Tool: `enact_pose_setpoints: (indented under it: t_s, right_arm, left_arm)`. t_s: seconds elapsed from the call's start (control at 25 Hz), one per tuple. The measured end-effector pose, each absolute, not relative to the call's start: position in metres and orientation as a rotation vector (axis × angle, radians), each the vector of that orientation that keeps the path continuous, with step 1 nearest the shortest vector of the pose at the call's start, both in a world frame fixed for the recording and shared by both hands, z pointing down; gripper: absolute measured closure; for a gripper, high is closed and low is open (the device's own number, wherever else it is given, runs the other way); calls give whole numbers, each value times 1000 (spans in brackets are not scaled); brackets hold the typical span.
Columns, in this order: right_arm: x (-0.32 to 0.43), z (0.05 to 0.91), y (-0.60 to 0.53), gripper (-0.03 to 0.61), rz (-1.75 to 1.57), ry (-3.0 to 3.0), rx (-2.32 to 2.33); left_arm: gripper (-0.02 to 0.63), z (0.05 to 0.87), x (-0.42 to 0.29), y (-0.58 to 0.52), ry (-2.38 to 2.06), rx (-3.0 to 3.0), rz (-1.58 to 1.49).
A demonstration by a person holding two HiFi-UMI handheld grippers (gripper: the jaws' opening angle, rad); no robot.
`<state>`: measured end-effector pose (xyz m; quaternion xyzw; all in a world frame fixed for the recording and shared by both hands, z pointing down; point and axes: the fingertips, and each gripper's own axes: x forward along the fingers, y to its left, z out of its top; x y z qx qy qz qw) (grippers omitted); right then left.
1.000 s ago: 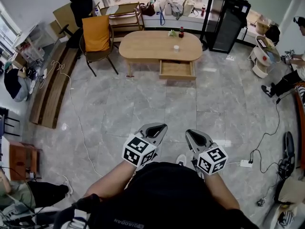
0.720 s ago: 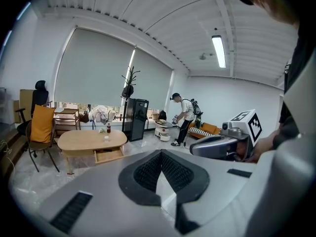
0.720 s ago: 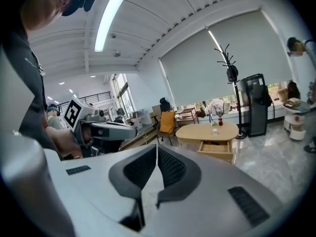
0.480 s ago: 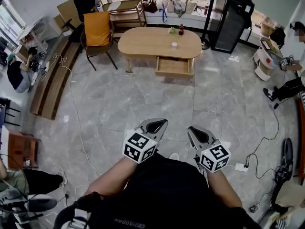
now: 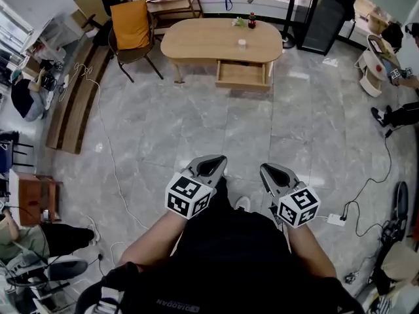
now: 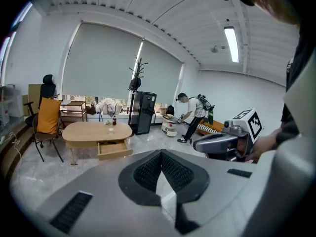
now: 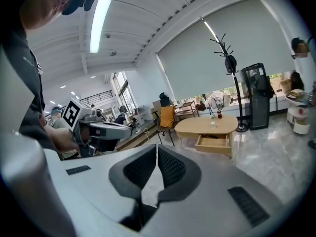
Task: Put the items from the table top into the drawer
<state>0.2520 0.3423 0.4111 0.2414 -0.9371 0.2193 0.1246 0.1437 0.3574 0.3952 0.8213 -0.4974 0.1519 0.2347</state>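
Fingers [image 6: 148, 169] of my left gripper [image 6: 159, 153] are pressed together at the tips, with nothing between the pads. The right gripper [image 7: 157, 148] is in the same condition: its pads stand face to face, closed and empty.

Position of the grippers:
- In the head view I hold both in front of my body, side by side and apart, above the grey floor [image 5: 216, 123].
- Each points toward the table [image 5: 203, 41], which stands well away across the room.

Task items:
- The drawer [image 5: 242, 74] hangs open under the near edge of the table, right of its middle. Its inside looks bare from here.
- A small white cup [image 5: 242, 43] stands on the table top, just behind the drawer.
- A bottle [image 5: 251, 20] with a red label stands at the far edge.
- A green item [image 5: 238, 22] lies just left of the bottle. I cannot tell whether the two touch.

Surroundings:
- A chair [image 5: 131, 28] with an orange cushion stands at the left end of the table.
- A black cabinet [image 5: 330, 12] stands past the right end.
- A white power strip [image 5: 337, 220] lies on the floor to my right.
- A person [image 6: 190, 117] bends over at the far side, beyond the cabinet.
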Motion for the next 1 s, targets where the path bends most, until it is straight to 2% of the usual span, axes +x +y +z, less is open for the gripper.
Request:
enact_pose_setpoints:
  t_s: [0.4, 0.68, 1.0]
  right_arm:
    - [195, 410, 241, 574, 619, -2687, 738]
    - [125, 371, 148, 574, 502, -2718, 796]
    - [63, 385, 88, 574, 512, -2679, 824]
  left_arm:
    - [612, 398, 85, 244, -1327, 2279, 371]
    - [612, 373, 20, 150, -1295, 2372, 335]
    - [612, 387, -48, 85, -1281, 2380, 338]
